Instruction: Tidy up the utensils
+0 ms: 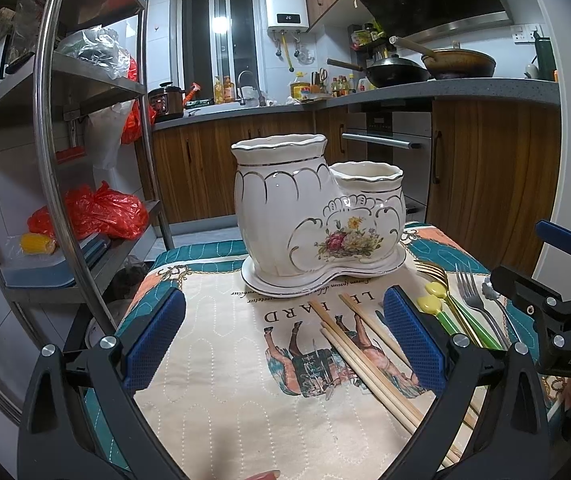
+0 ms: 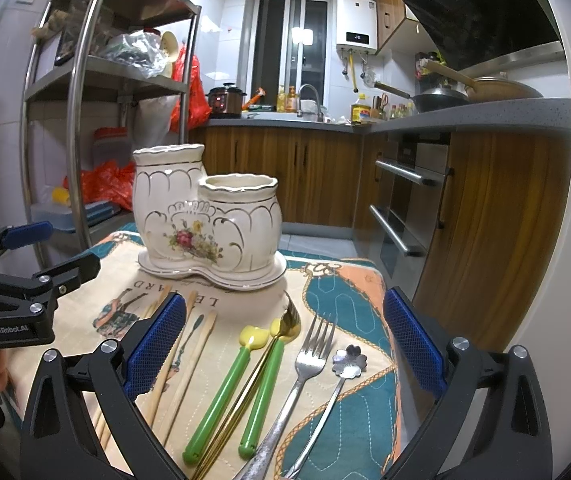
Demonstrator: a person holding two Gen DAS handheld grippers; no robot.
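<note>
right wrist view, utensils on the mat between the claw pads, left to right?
wooden chopsticks → left green-handled utensil → gold spoon → right green-handled utensil → steel fork → flower-bowl spoon. Order taken at mid-handle.

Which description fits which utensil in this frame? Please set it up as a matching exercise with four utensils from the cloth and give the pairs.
Column one:
1. wooden chopsticks
2. steel fork
3. small steel spoon with a flower-shaped bowl
4. gold-coloured spoon

Column two:
A. lies between the two green-handled utensils with yellow tips
B. farthest right of the row in the right wrist view
C. lies between the left gripper's open fingers
D. four tines, just left of the flower spoon

Pairs: 1-C, 2-D, 3-B, 4-A
</note>
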